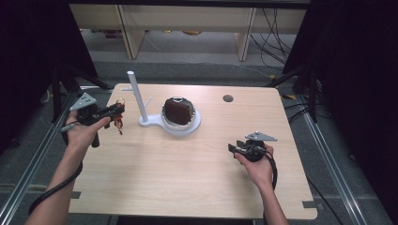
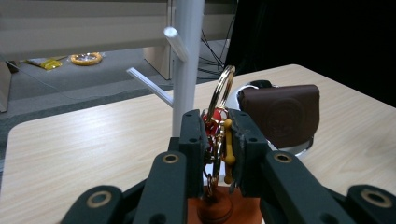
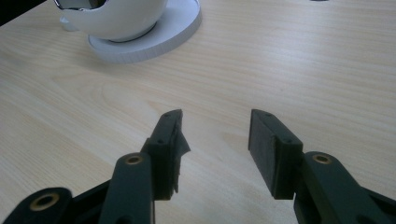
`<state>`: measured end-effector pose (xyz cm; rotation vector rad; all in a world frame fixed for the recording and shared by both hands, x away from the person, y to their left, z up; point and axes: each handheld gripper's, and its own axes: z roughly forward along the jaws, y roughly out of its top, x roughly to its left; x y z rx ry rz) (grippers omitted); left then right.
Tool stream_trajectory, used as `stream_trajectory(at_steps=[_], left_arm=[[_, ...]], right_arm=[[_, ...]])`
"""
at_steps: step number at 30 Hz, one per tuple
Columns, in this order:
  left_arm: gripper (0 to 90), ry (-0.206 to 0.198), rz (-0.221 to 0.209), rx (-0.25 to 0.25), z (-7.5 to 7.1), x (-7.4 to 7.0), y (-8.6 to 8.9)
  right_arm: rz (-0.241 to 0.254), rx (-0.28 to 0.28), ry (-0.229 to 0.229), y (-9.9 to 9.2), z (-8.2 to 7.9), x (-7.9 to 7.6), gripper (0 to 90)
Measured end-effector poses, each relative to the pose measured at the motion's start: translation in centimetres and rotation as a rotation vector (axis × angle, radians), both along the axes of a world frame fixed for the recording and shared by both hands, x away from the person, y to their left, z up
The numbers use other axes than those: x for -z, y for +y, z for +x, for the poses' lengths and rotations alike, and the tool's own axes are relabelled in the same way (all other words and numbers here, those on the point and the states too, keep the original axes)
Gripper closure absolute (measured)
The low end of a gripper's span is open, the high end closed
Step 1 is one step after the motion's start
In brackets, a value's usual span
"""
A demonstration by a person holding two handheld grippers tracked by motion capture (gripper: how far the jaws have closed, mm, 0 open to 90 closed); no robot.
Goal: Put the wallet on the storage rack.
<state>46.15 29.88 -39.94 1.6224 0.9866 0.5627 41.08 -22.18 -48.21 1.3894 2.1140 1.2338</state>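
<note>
Jaws of left gripper [image 2: 215, 140] pinching a keychain [image 2: 218, 135], gold ring upward, left of centre in high view just beside white stand [image 1: 136, 96]; right gripper [image 3: 215, 140] jaws spread, nothing between, over bare table [image 3: 303, 70], lower right

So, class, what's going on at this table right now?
A person works with a gripper in each hand. The left gripper is shut on a keychain with a gold ring, held up close to the white peg stand. The right gripper rests open above bare table, holding nothing. A brown pouch sits in the white dish beside the stand.
</note>
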Motion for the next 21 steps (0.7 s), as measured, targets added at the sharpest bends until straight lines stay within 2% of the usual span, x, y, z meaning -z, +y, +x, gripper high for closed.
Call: stream_trajectory(at_steps=[4, 8, 9, 13, 15, 21], left_arm=[[76.2, 0.009, 0.02, -0.03, 0.5, -0.3, -0.1], [76.1, 0.027, 0.035, -0.082, 1.1, -0.3, -0.2], [76.2, 0.031, 0.036, -0.099, 1.3, -0.3, -0.2], [76.2, 0.036, 0.064, -0.141, 1.7, -0.4, -0.4], [76.1, 0.042, 0.067, -0.168, 2.0, -0.6, -0.5], [76.2, 0.053, 0.078, -0.227, 2.6, -0.9, -0.7]], right_arm=[[0.014, -0.004, -0.008, 0.0, 0.1, 0.1, 55.6], [0.016, -0.003, -0.009, 0.0, 0.1, 0.1, 55.5], [-0.002, 0.005, 0.0, -0.1, 0.0, -0.1, 55.5], [-0.001, 0.006, 0.001, -0.1, 0.0, -0.1, 55.5], [0.018, -0.002, -0.006, 0.0, 0.1, 0.1, 55.5], [0.019, -0.004, -0.004, 0.0, 0.1, 0.1, 55.4]])
